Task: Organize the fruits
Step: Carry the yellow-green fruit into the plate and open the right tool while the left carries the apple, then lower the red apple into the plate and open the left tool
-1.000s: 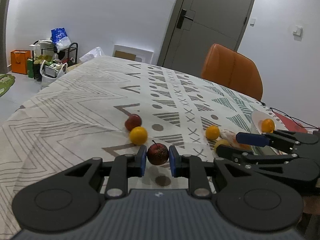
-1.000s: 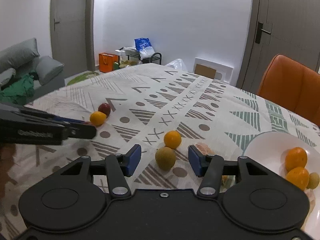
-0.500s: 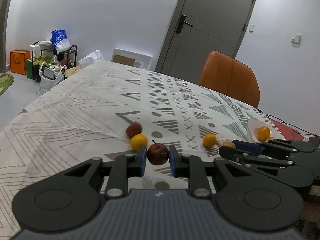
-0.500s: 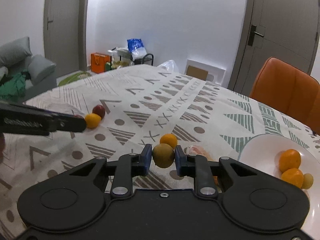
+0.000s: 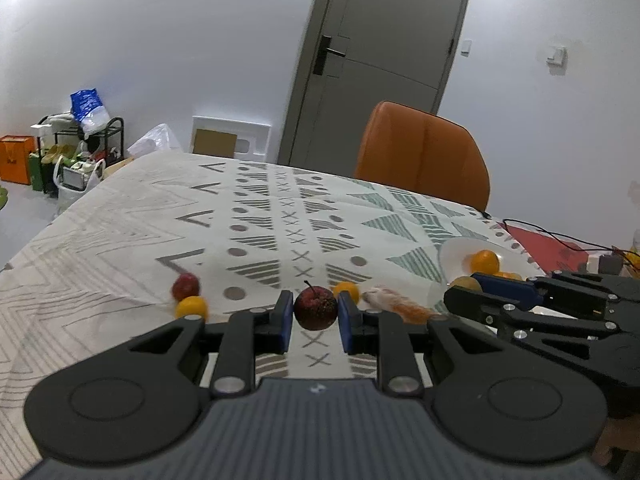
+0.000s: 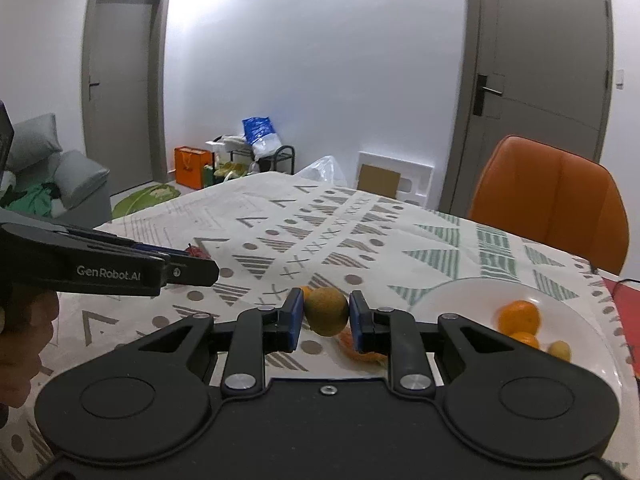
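My left gripper is shut on a dark red apple and holds it above the patterned tablecloth. My right gripper is shut on a green-brown fruit, lifted off the table, left of the white plate. The plate holds two oranges and a small yellow-green fruit. In the left wrist view, a red apple, an orange and another orange lie on the cloth. The right gripper shows at the right there, near the plate.
Orange peel scraps lie on the cloth beside the plate. An orange chair stands at the table's far side. A red mat with cables lies right of the plate. The left gripper crosses the right wrist view's left side.
My right gripper closed on the green-brown fruit and lifted it off the cloth. Both grippers rose and shifted right toward the plate, the left still holding the apple.
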Demonstrator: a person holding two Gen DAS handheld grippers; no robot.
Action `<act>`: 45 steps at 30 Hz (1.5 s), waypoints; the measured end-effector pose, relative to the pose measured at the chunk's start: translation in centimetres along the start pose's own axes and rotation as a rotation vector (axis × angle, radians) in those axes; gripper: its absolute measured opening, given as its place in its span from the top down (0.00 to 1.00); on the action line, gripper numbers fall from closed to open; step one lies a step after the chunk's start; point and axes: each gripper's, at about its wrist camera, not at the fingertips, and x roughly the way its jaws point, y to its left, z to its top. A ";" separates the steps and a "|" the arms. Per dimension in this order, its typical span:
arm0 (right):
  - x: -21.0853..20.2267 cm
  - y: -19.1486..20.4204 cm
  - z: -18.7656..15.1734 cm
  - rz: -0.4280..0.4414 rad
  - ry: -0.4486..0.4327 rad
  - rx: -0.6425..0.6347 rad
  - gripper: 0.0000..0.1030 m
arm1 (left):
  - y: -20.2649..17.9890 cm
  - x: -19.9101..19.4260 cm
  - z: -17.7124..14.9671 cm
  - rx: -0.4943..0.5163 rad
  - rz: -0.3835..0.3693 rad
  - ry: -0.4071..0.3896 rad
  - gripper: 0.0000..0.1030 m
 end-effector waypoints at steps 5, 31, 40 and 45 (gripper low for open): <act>-0.8 -1.3 -0.4 -0.021 -0.014 0.028 0.78 | -1.4 0.4 0.2 0.028 -0.011 0.001 0.78; -3.8 -6.9 -3.3 -0.089 -0.040 0.157 0.38 | -7.8 2.2 0.9 0.137 -0.069 0.011 0.78; -5.3 -8.5 -4.4 -0.100 -0.045 0.201 0.32 | -9.9 2.9 0.7 0.167 -0.094 0.019 0.78; -5.8 -9.2 -4.9 -0.109 -0.044 0.218 0.32 | -11.0 3.1 0.8 0.185 -0.111 0.018 0.78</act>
